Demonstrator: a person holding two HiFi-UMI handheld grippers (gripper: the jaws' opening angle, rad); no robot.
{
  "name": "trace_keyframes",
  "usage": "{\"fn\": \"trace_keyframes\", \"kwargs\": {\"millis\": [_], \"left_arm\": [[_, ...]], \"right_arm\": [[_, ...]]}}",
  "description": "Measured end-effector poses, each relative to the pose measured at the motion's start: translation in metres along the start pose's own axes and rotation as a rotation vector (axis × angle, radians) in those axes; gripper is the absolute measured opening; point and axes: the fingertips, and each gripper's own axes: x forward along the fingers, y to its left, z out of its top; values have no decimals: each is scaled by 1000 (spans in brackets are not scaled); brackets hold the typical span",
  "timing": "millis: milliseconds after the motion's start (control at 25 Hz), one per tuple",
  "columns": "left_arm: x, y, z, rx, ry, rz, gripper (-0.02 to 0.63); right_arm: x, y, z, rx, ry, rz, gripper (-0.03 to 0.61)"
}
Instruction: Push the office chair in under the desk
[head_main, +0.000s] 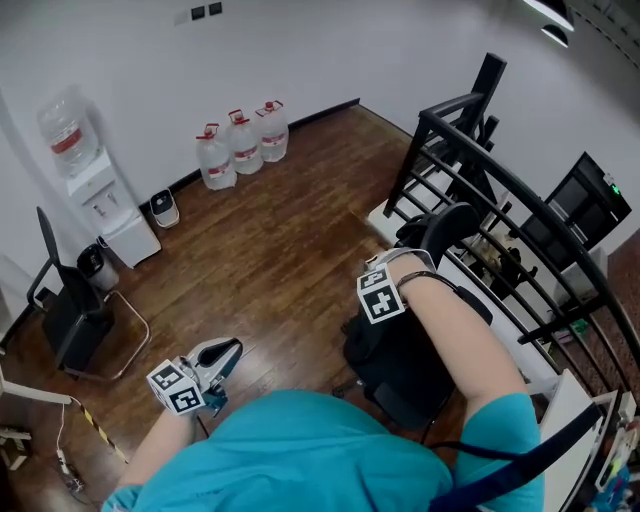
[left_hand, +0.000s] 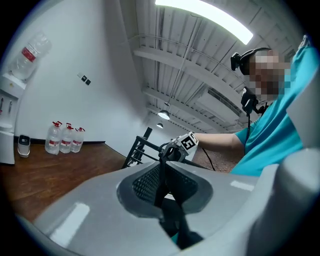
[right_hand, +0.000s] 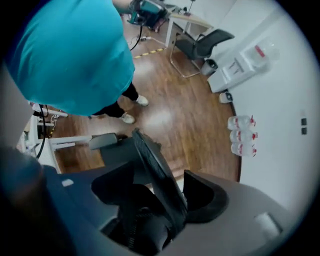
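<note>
The brown wooden plank floor (head_main: 270, 250) carries three clear plastic water jugs with red caps (head_main: 241, 147) against the white wall, a white water dispenser (head_main: 108, 205) with a small white box (head_main: 165, 208) just beside it (both at the wall too), a black metal-framed visitor chair (head_main: 75, 315) and the black office chair (head_main: 400, 355).

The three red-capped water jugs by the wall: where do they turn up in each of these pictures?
Head view: the water jugs stand top centre, against the wall.
Left gripper view: at the left, mid height.
Right gripper view: right of centre, seen as a column.
Shared landmark: the water dispenser, along the same wall in all three.
</note>
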Motion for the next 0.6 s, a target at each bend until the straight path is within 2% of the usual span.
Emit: {"fn": "trace_keyframes", "kwargs": {"millis": [120,200,280,320,400,480,520,600], "left_arm": [[-10,23,4,-14,-5,14,41],[-16,31,3,-25,-10,20,41],[-20,36,-3,-30,-8,16,41],[-21,39,-5,-31,-6,13,41],[-19,45,-5,-36,-3,12,41],[-10,49,0,-45,-3,8,41],[-5,49,0,-45,-1,1,41],[4,42,0,-36,2,-20,41]], "right_arm": [[32,-11,-10,21,112,101,291],[42,-23,-8,94,92,91,265],[34,-37,-5,159,59,9,262],[35,-36,-3,188,43,7,262],[46,-23,-2,250,19,92,269],[46,-24,-6,285,25,121,275],[43,-29,-10,291,35,104,278],[30,-44,-18,281,45,6,281]]}}
